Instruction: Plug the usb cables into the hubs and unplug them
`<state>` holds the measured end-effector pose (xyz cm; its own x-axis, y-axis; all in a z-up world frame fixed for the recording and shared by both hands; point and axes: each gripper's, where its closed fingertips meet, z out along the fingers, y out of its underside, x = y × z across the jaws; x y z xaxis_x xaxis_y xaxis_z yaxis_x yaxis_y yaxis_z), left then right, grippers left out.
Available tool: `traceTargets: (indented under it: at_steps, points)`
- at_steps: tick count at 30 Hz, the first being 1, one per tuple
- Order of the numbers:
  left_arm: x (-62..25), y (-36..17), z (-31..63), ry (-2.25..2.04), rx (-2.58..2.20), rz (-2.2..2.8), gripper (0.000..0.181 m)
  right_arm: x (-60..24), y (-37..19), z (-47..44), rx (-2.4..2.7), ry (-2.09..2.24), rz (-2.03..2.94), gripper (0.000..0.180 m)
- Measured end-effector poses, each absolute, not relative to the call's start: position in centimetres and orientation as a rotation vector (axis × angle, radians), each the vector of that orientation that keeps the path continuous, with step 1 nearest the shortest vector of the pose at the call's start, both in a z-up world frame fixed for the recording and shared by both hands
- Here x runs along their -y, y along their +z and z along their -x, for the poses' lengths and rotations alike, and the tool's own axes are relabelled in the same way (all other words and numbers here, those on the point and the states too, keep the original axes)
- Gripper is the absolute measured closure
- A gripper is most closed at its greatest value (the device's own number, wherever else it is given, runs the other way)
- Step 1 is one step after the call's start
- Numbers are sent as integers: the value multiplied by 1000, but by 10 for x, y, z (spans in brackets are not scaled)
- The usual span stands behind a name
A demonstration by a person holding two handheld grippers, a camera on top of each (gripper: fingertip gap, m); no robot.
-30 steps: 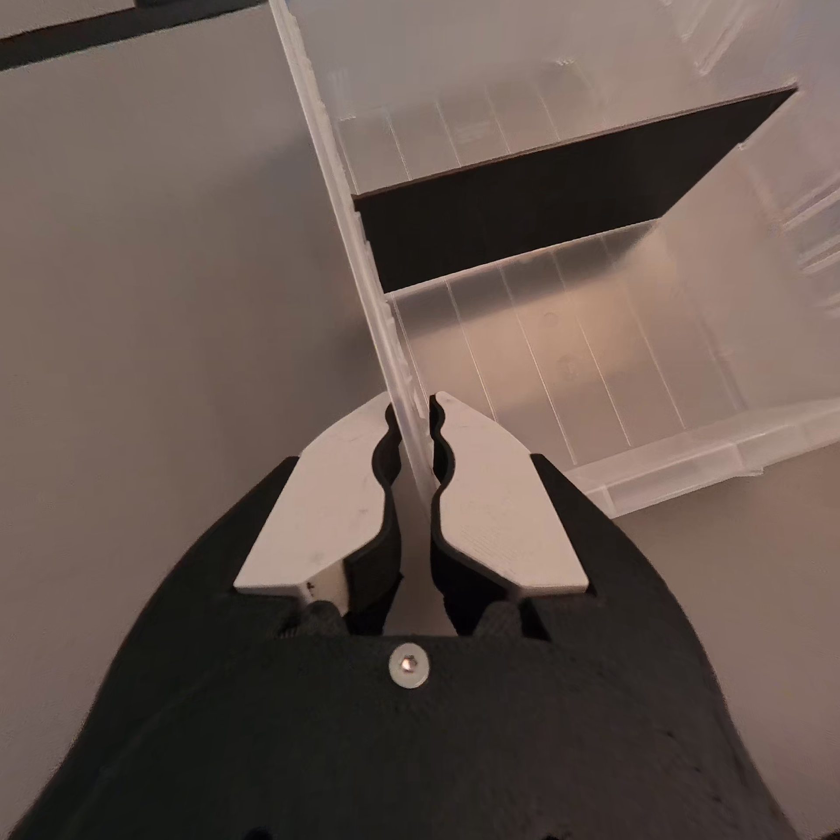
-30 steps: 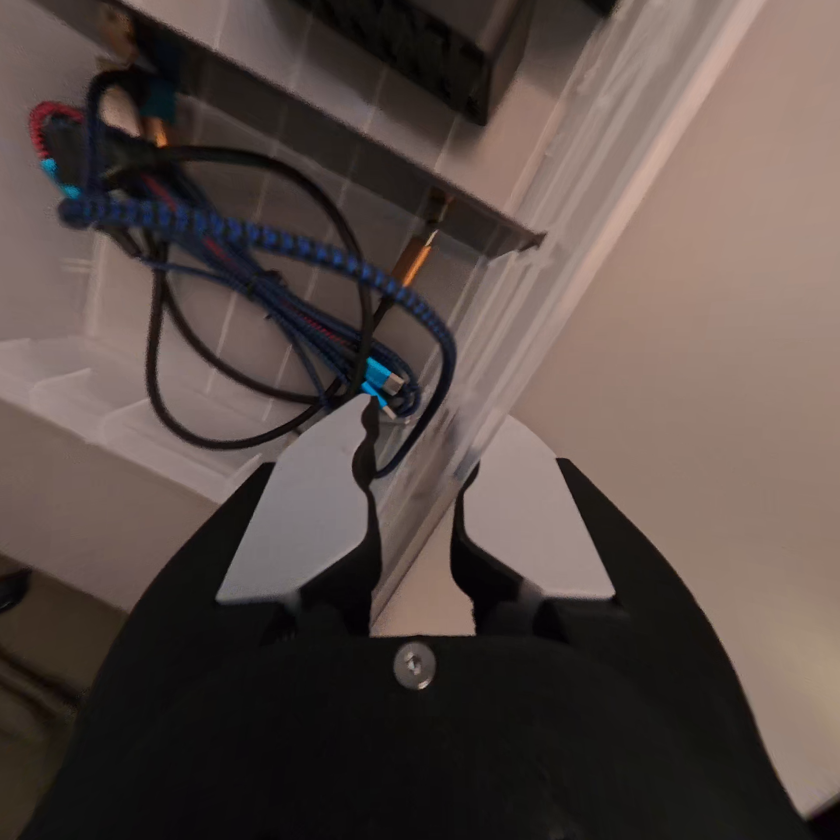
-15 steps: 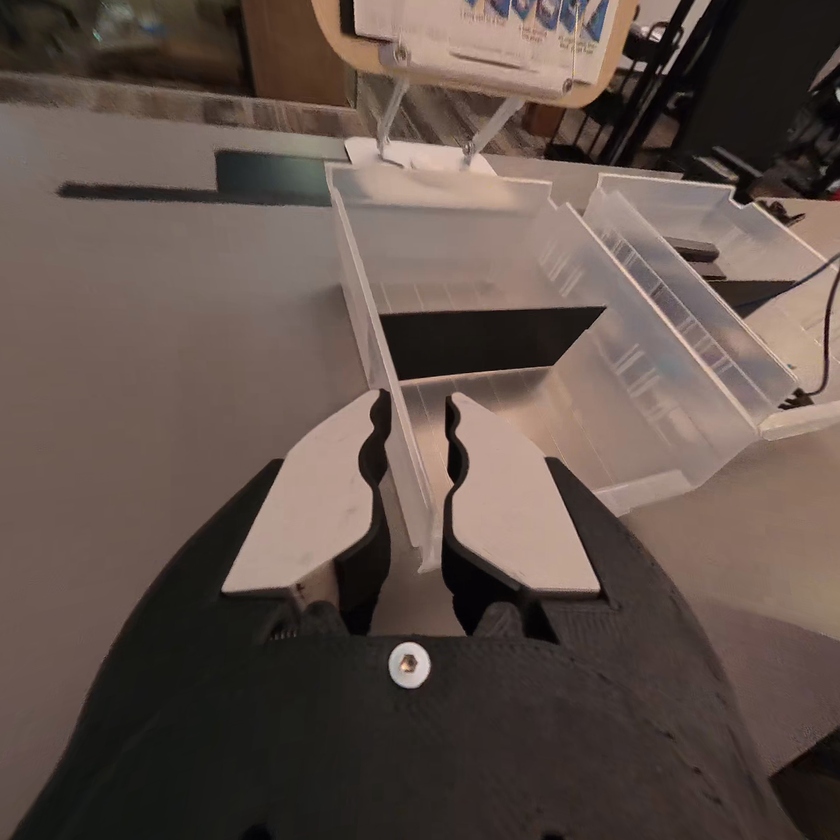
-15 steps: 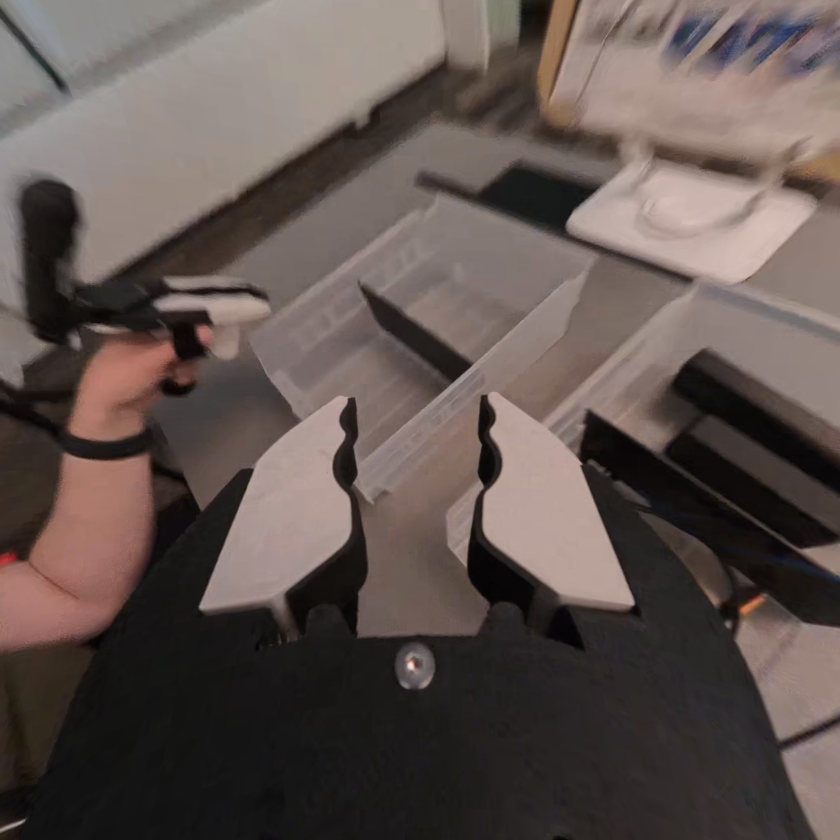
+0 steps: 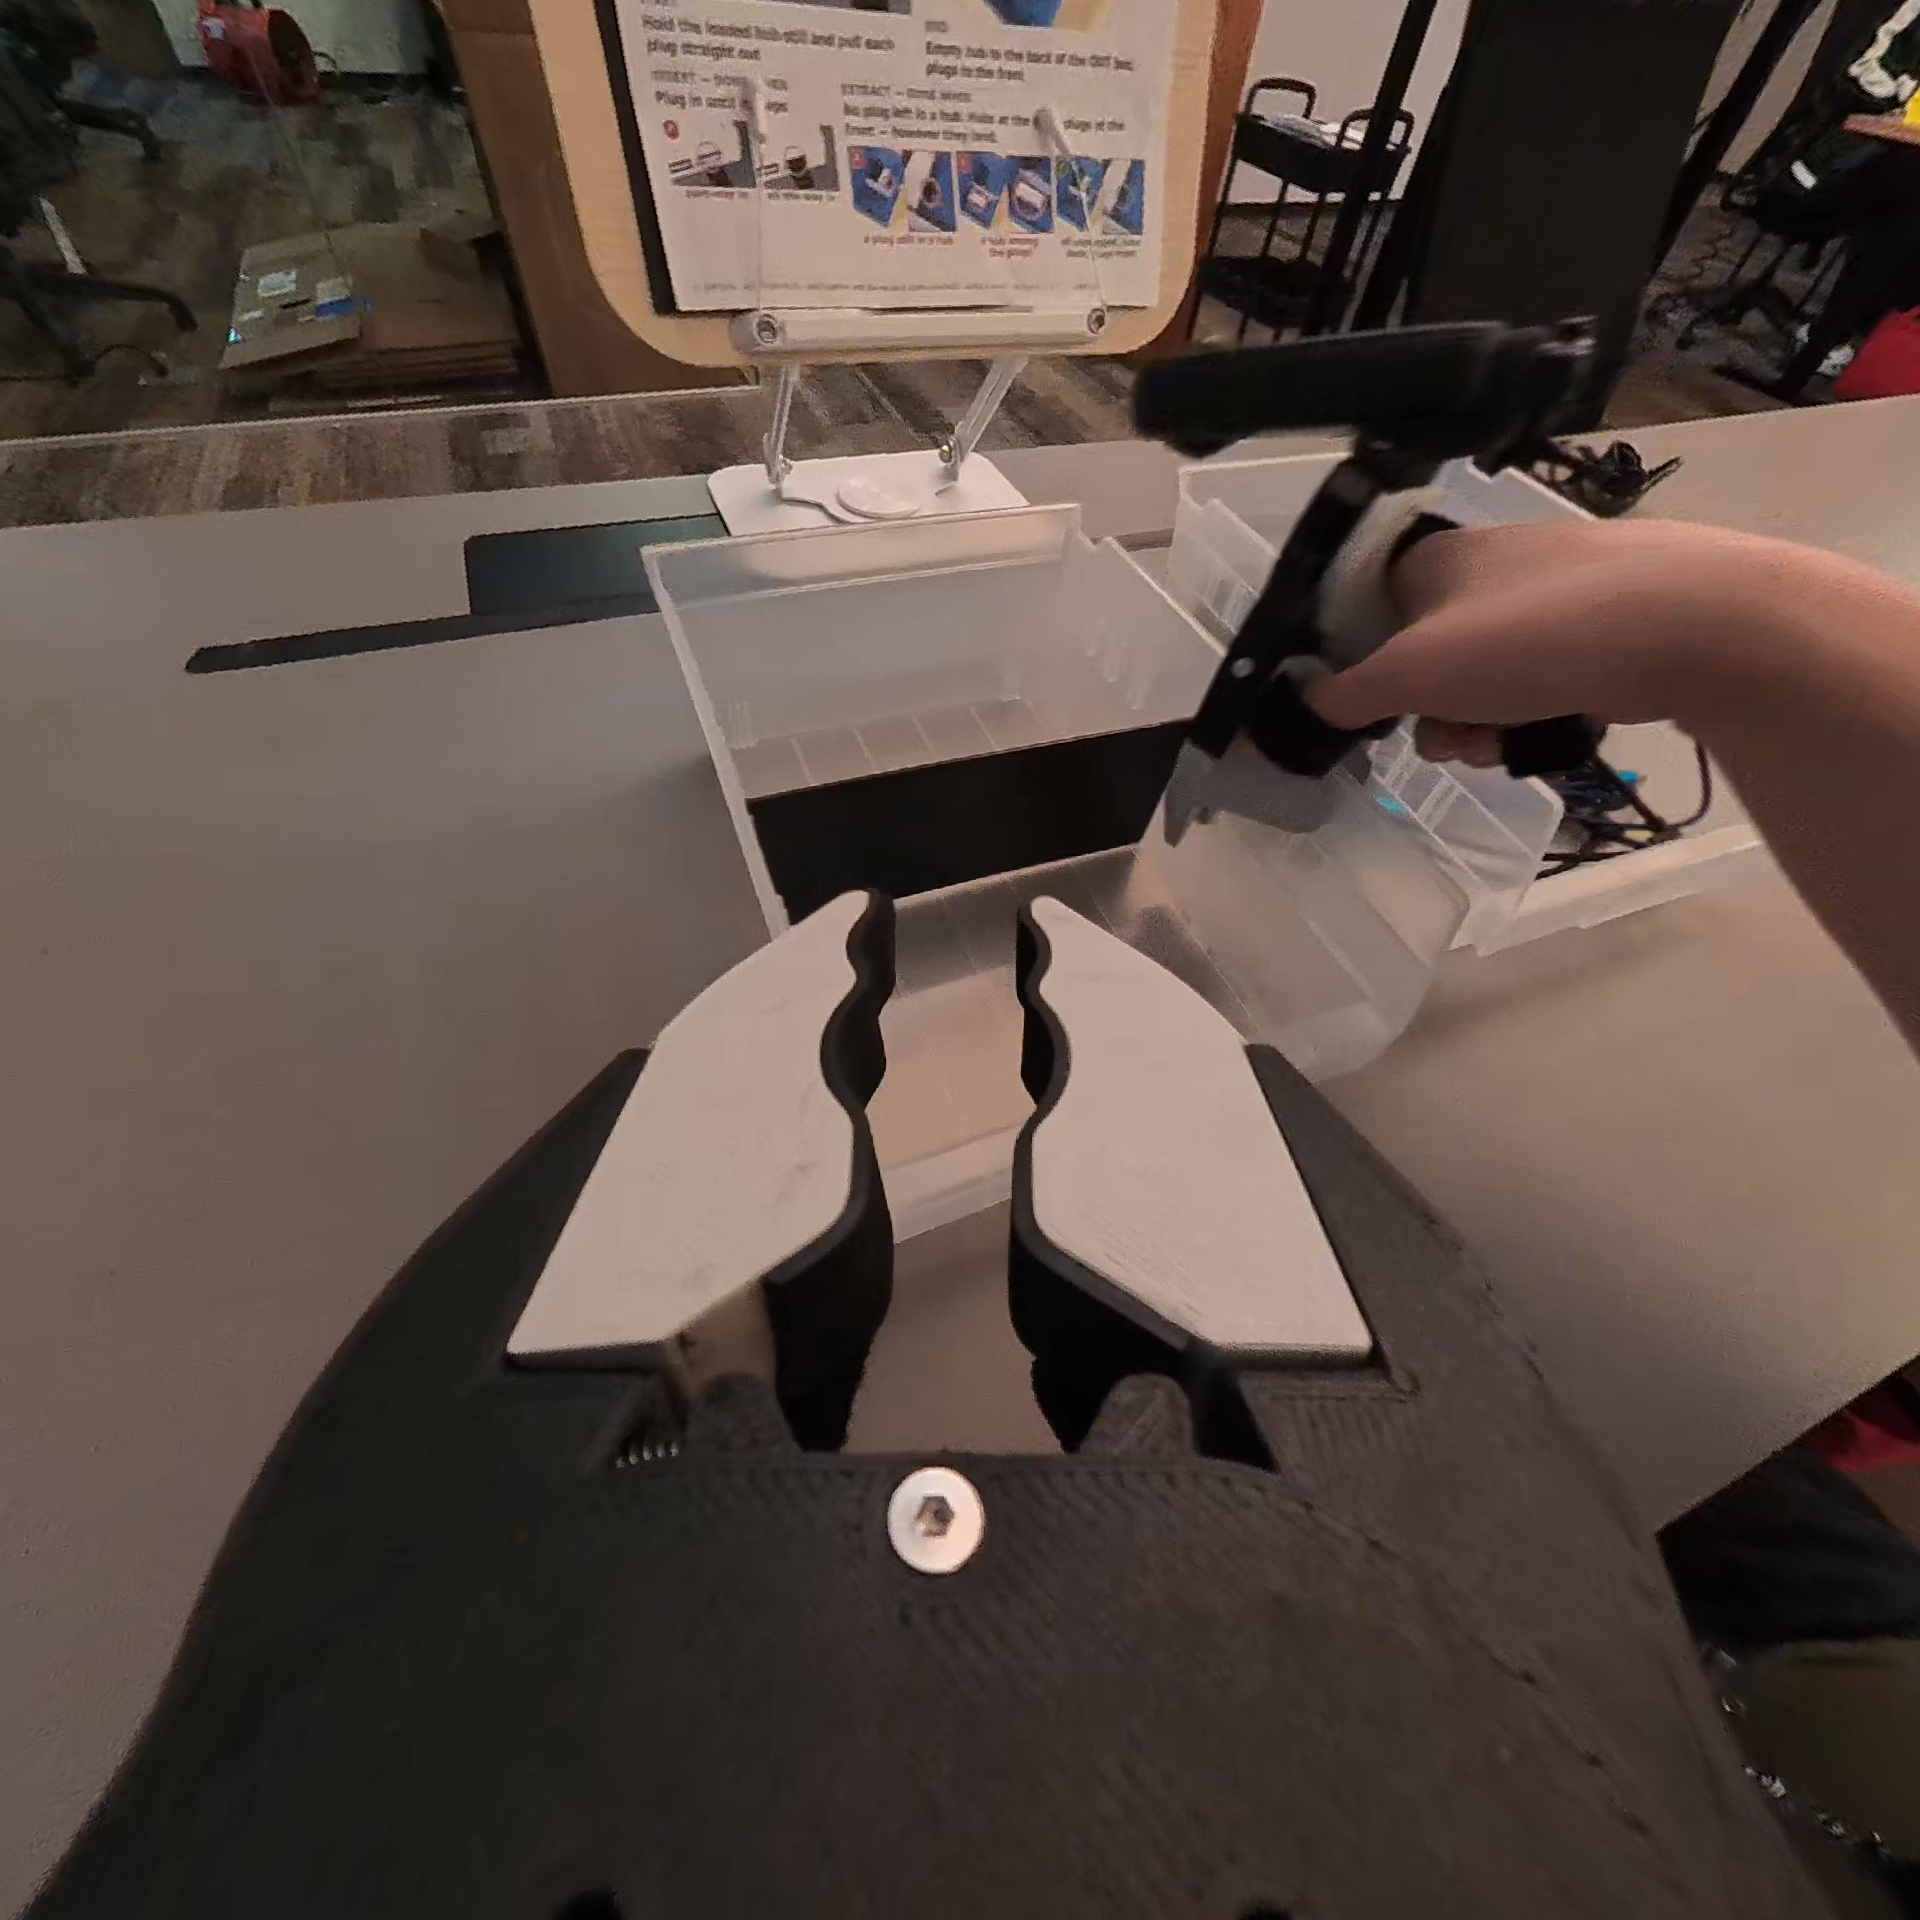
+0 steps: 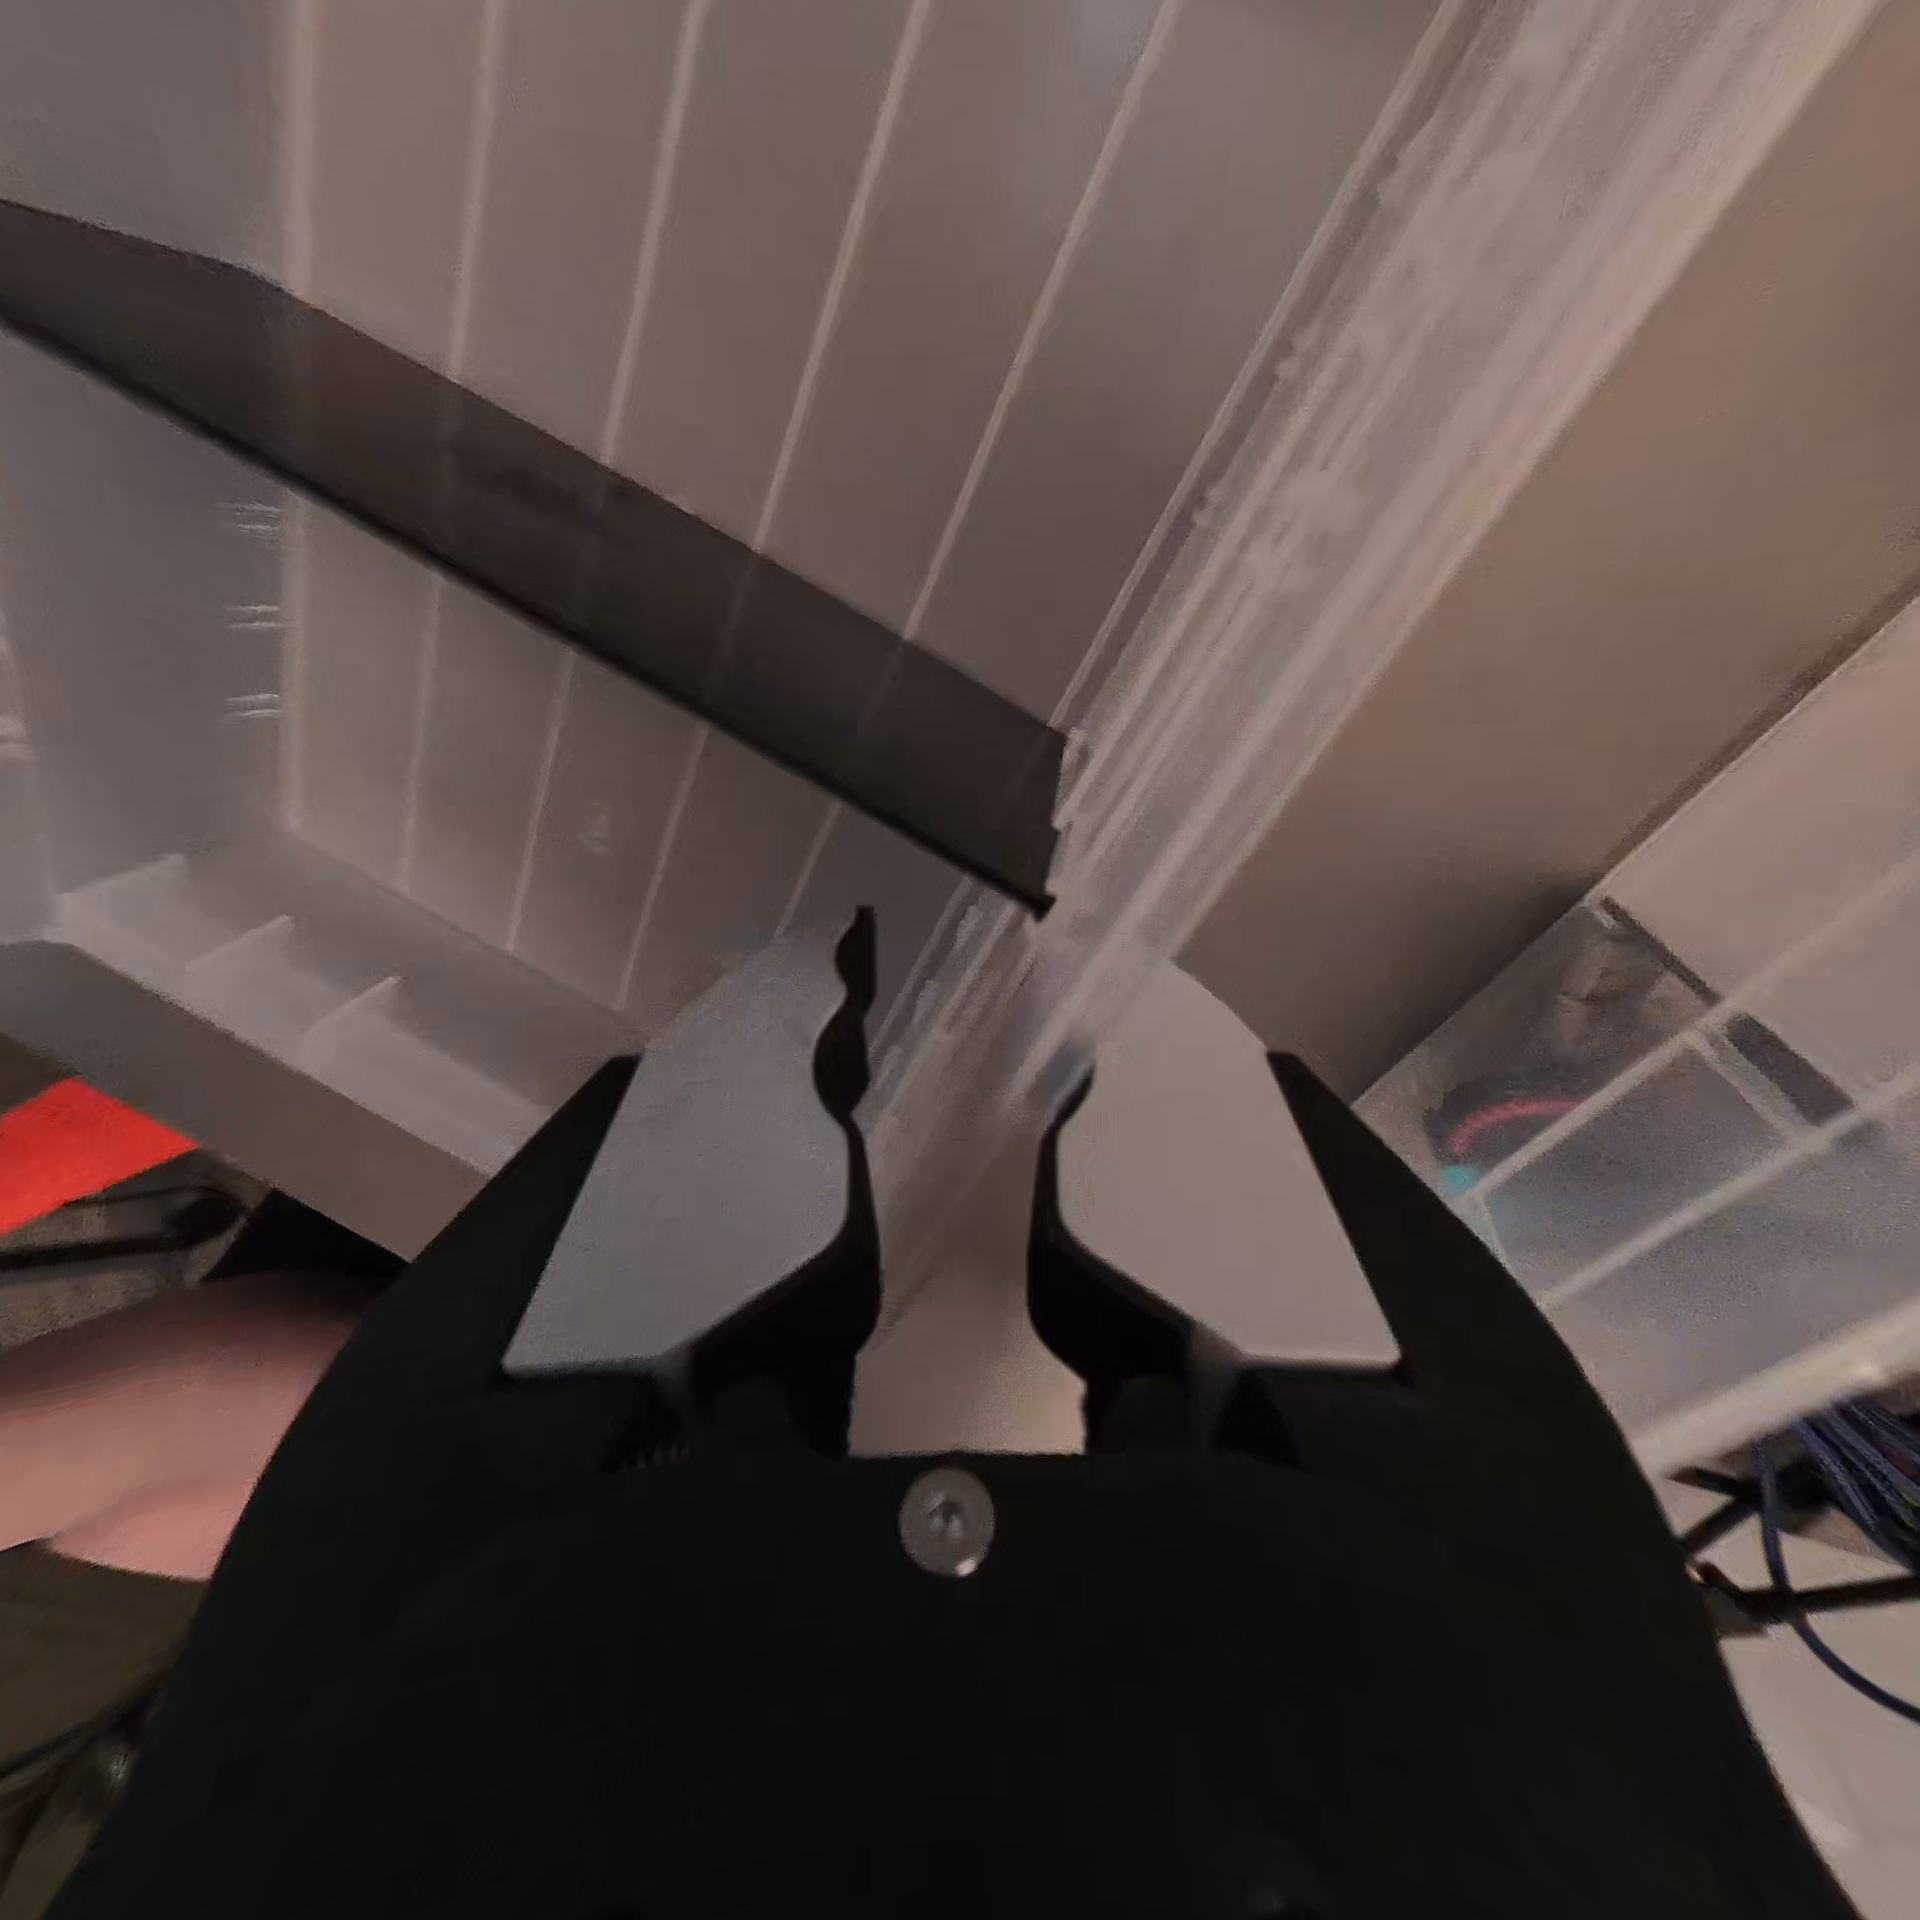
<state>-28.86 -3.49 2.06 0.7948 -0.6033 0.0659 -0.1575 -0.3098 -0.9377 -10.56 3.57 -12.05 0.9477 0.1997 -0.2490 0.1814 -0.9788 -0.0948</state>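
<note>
A clear plastic bin (image 5: pixel 862 623) with a black divider (image 5: pixel 956 842) stands on the grey table (image 5: pixel 312 831). Both its halves look empty. My left gripper (image 5: pixel 951 914) is open and empty, above the bin's near end. My right gripper (image 6: pixel 971 997) straddles the bin's right wall (image 6: pixel 1195 727) near the divider (image 6: pixel 623 582), and the wall fills the gap between its fingers. The left wrist view shows it (image 5: pixel 1236 790) held by a hand at that wall. Blue and black USB cables (image 5: pixel 1600 821) lie in a second clear bin (image 5: pixel 1496 831) to the right. No hub is in view.
An instruction sheet on a wooden board with a white stand (image 5: pixel 883 156) sits behind the bins. The second bin (image 6: pixel 1662 1143) lies just right of the held wall, with cables (image 6: pixel 1839 1486) trailing from it. A dark strip (image 5: pixel 436 634) marks the table at the far left. Some 25 cm of space lies between my two pairs of fingers.
My left gripper let go of the bin's left wall, opened and drew back over its near end. My right gripper left the cable bin, swung across and narrowed around the empty bin's right wall.
</note>
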Motion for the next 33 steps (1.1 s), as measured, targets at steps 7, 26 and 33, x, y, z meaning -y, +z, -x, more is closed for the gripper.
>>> traceTargets:
  at_steps: [7,26,33]
  points:
    - [52,31,296,-465,-582,1843,162,-42,-131,97,401,301,3111,175]
    - [96,85,222,-801,-714,1683,147,-20,110,-97,262,352,2899,175]
    - [30,0,88,-1102,-824,2017,124,90,77,-323,-290,42,2990,175]
